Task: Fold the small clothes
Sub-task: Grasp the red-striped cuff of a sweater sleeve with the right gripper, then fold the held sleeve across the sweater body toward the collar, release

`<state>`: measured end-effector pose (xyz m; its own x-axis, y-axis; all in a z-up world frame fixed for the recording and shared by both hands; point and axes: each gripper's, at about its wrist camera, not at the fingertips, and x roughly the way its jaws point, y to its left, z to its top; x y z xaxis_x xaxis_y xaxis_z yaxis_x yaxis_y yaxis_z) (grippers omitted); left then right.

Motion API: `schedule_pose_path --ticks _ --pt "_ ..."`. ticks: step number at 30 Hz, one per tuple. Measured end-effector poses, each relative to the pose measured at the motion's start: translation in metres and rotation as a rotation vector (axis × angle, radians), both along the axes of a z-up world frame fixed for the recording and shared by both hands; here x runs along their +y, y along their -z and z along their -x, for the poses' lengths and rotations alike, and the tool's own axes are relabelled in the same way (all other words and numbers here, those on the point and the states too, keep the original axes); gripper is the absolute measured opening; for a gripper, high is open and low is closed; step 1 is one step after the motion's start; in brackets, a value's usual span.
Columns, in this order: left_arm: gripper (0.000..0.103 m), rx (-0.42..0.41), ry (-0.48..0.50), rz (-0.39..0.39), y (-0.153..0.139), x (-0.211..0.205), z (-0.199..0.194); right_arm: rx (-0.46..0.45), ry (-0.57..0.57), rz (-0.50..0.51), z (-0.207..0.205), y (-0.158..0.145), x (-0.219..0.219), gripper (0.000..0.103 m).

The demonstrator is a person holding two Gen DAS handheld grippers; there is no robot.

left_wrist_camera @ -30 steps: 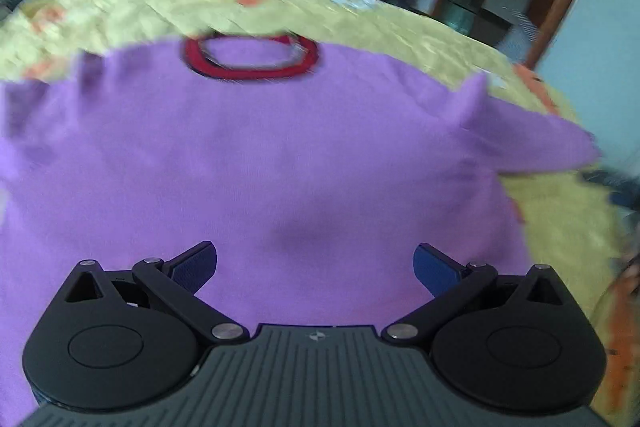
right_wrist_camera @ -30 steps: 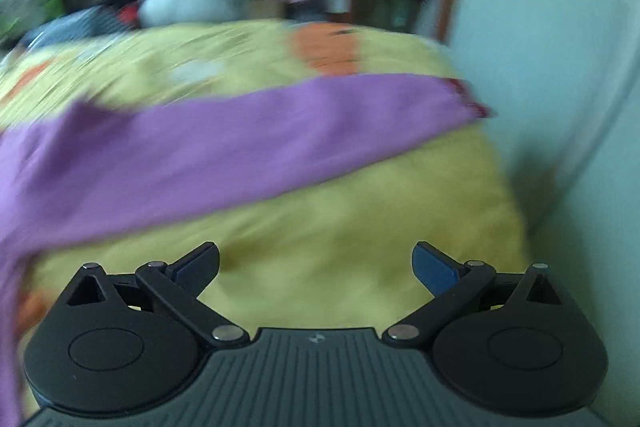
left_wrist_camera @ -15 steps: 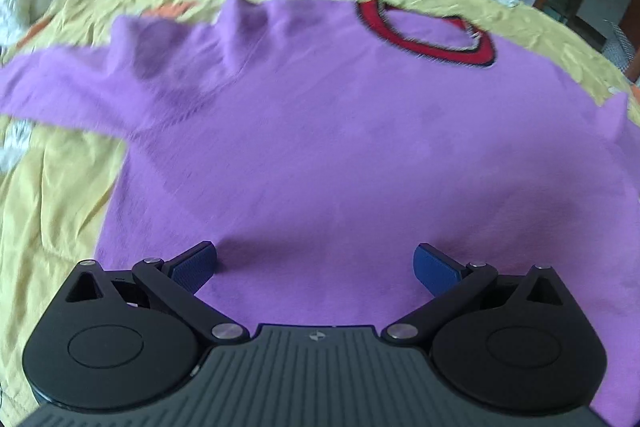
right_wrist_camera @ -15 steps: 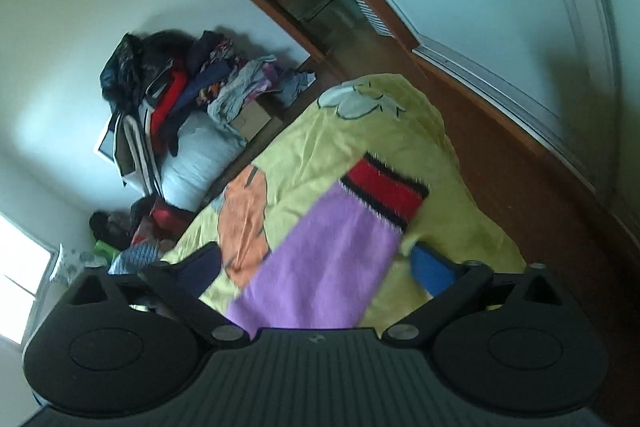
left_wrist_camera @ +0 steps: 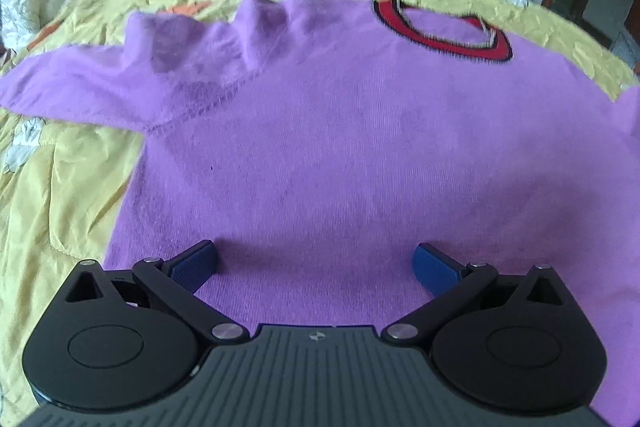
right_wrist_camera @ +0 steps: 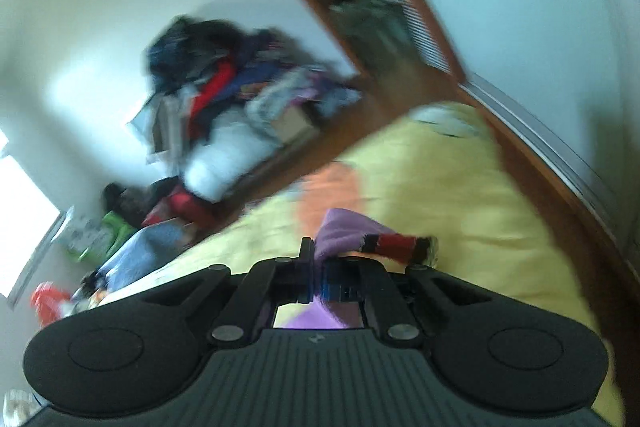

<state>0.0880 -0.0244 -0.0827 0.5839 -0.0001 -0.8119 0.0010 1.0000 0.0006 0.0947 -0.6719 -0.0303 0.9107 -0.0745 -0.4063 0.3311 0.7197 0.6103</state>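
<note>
I took the red collar (left_wrist_camera: 442,31) as my landmark for every placing below.

The purple sweater (left_wrist_camera: 340,155) lay flat on the yellow bedspread (left_wrist_camera: 52,187), face up, collar at the far side and hem at my near side. Its long axis ran from the collar straight back toward my left tool (left_wrist_camera: 316,265). One sleeve (left_wrist_camera: 76,83) stretched out to the left of the collar, roughly level with it and rumpled at the shoulder.

My left tool stood wide, its blue pads (left_wrist_camera: 194,265) apart over the lower body of the sweater, well on the near side of the collar. I could not tell whether the pads touched the cloth. Nothing lay gripped between them.

My right tool (right_wrist_camera: 318,279) had just been closing and was clamped on the other sleeve's end, the purple cloth pinched between the pads and the red and black cuff (right_wrist_camera: 394,247) sticking out to one side. That view was blurred and tilted; the collar did not show in it, so I could not place this cuff against the collar.

Judgement: the coming move turned on the cuff's line to the collar. The held sleeve needed to travel across the body toward the collar's centre line. My right tool was the nearer one for that; my left was placed to pin the body.
</note>
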Motion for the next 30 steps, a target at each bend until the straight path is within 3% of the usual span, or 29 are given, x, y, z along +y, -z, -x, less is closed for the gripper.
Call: schedule_pose_path --ticks 4,8,14,21,24,30 --pt "0.103 -0.011 0.057 0.043 -0.003 0.008 0.005 -0.084 -0.110 0.060 0.008 -0.036 0.081 0.003" --pt "0.103 -0.032 0.059 0.198 -0.016 0.040 0.013 -0.151 -0.238 0.096 0.016 -0.056 0.176 0.003" --pt "0.103 -0.117 0.043 0.152 -0.040 0.084 0.031 -0.188 -0.414 0.061 -0.001 -0.057 0.309 0.003" --pt "0.103 -0.182 -0.022 0.170 -0.061 0.132 0.046 -0.115 -0.551 0.038 -0.043 -0.032 0.428 0.003" --pt "0.103 -0.177 -0.048 0.178 -0.062 0.146 0.047 -0.070 -0.600 0.012 -0.055 -0.017 0.459 0.003" --pt "0.103 -0.144 -0.086 0.186 -0.056 0.160 0.043 0.001 -0.652 0.052 -0.066 0.013 0.499 0.003"
